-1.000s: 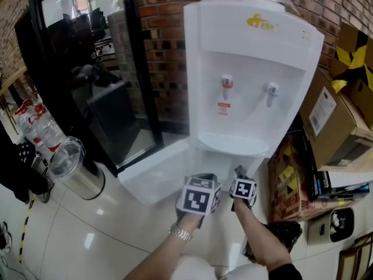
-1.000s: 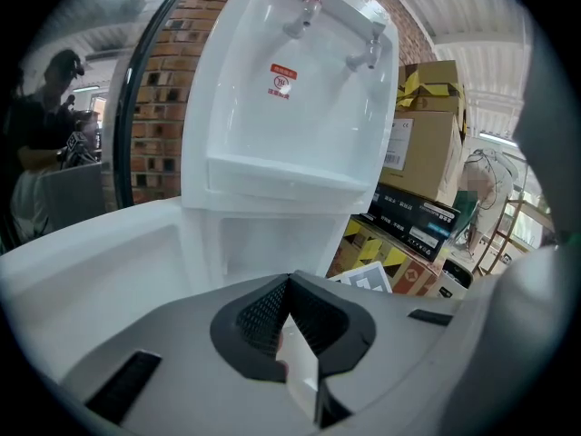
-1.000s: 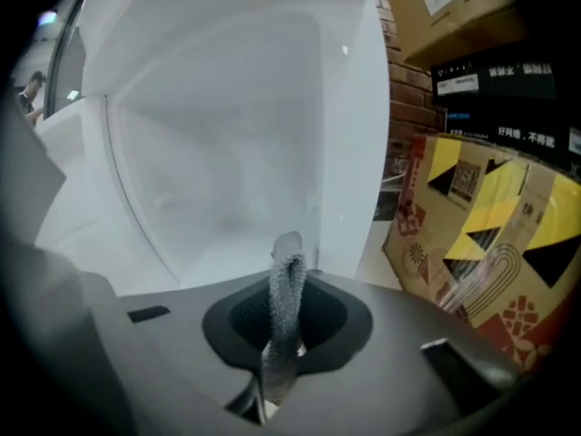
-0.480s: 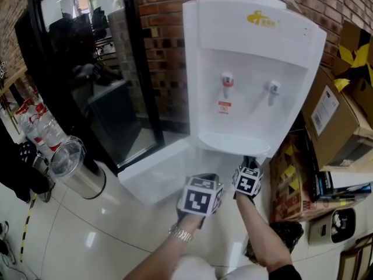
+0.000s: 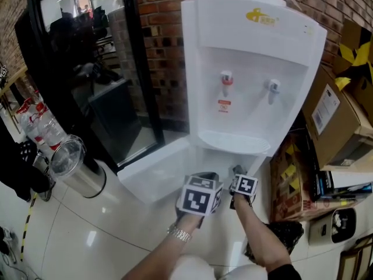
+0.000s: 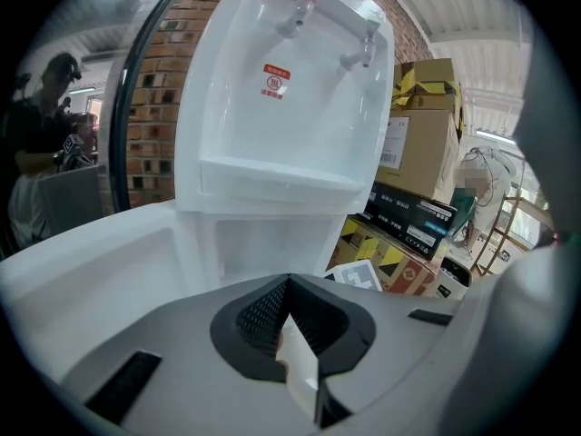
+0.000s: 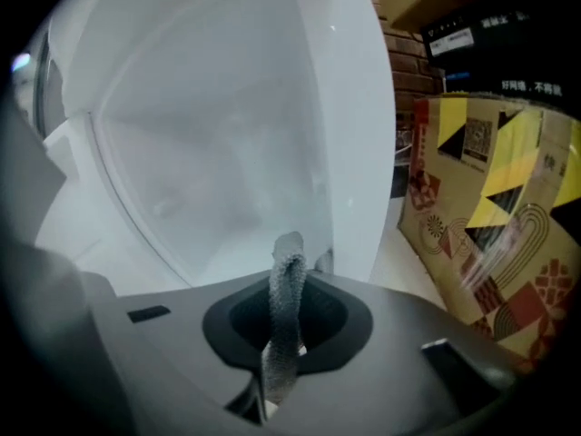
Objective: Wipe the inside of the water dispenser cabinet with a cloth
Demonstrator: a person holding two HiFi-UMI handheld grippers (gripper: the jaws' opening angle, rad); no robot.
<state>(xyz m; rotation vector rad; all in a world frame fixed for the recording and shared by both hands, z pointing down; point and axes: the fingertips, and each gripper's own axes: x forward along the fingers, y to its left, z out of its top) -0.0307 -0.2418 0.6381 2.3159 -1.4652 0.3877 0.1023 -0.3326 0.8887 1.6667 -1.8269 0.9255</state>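
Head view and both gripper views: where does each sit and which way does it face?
Head view: on the person's head, looking steeply down at the water dispenser; both forearms, left gripper and right gripper show.
Left gripper view: on the left gripper, facing up at the taps; its shut jaws show.
Right gripper view: on the right gripper, facing into the open cabinet; jaws pinching the cloth show.
Shared: head and left gripper views both show the taps.

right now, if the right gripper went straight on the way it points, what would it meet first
The right gripper, shut on the grey cloth, points into the water dispenser's open cabinet. The cloth tip would probably meet the white inner wall first, though depth there is hard to judge.
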